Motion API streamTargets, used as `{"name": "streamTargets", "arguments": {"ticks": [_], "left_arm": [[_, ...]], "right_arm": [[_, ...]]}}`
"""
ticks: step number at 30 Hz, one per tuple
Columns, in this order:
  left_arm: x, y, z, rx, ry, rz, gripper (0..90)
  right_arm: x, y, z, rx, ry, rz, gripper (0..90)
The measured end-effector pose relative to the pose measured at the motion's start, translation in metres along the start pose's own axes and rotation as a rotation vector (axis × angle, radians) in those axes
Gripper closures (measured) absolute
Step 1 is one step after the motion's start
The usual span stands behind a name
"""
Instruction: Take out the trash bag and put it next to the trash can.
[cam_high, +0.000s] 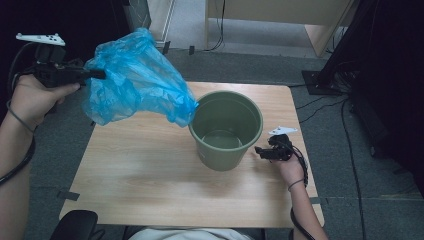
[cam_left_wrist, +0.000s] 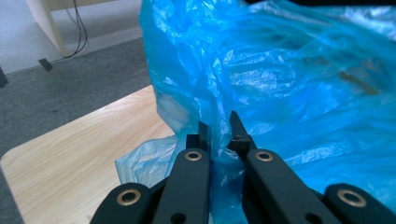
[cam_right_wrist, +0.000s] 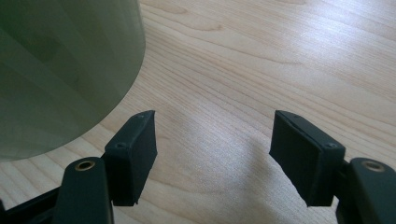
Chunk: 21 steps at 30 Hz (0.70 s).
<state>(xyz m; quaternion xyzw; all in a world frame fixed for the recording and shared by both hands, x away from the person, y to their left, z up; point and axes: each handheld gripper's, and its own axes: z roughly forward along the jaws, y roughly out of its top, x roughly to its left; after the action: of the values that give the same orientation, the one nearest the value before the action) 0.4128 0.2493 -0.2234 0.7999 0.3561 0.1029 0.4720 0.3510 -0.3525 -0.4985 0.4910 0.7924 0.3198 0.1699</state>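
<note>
So there's a person at a light wood table (cam_high: 150, 170) with a handheld gripper in each hand, and my guess is they're lining a bin, though nobody's said what the job is.

The left gripper (cam_high: 97, 74) is up in the air off the table's left edge, clamped on a bunched bit of a blue plastic bin bag (cam_high: 132, 80). In the left gripper view the jaws sit pinched together with a fold of the film squeezed between them. The bag hangs puffed out like a sail, and its far corner reaches down to the rim of the olive-green plastic bucket (cam_high: 226, 131), touching or nearly so; can't tell which from above.

The bucket stands upright near the middle of the table, a bit right, and looks empty inside. No liner in it yet.

The right gripper (cam_high: 258, 150) is low at the table just beside the bucket's right side, jaws spread wide with only bare wood between them, holding nothing.

So I'd call this early days: bag is picked up, but its mouth still needs opening, dropping into the bucket and folding over the rim.
</note>
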Motion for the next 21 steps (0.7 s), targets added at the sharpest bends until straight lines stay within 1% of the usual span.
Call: {"name": "streamTargets", "arguments": {"ticks": [3, 6, 11, 21], "left_arm": [[0.003, -0.003, -0.003, 0.003, 0.006, -0.008, 89.7], [0.004, -0.007, 0.001, 0.02, 0.006, -0.012, 89.7], [0.005, -0.013, 0.017, 0.059, -0.002, -0.017, 89.6], [0.008, -0.02, 0.044, 0.085, -0.025, -0.051, 89.4]], "right_arm": [[0.0, 0.0, 0.0, 0.001, -0.001, 0.002, 31.3], [0.0, 0.0, 0.001, 0.002, -0.001, 0.002, 31.3], [0.001, 0.001, 0.001, 0.005, 0.003, 0.002, 31.3], [0.001, 0.0, 0.001, 0.004, 0.005, 0.0, 31.4]]}}
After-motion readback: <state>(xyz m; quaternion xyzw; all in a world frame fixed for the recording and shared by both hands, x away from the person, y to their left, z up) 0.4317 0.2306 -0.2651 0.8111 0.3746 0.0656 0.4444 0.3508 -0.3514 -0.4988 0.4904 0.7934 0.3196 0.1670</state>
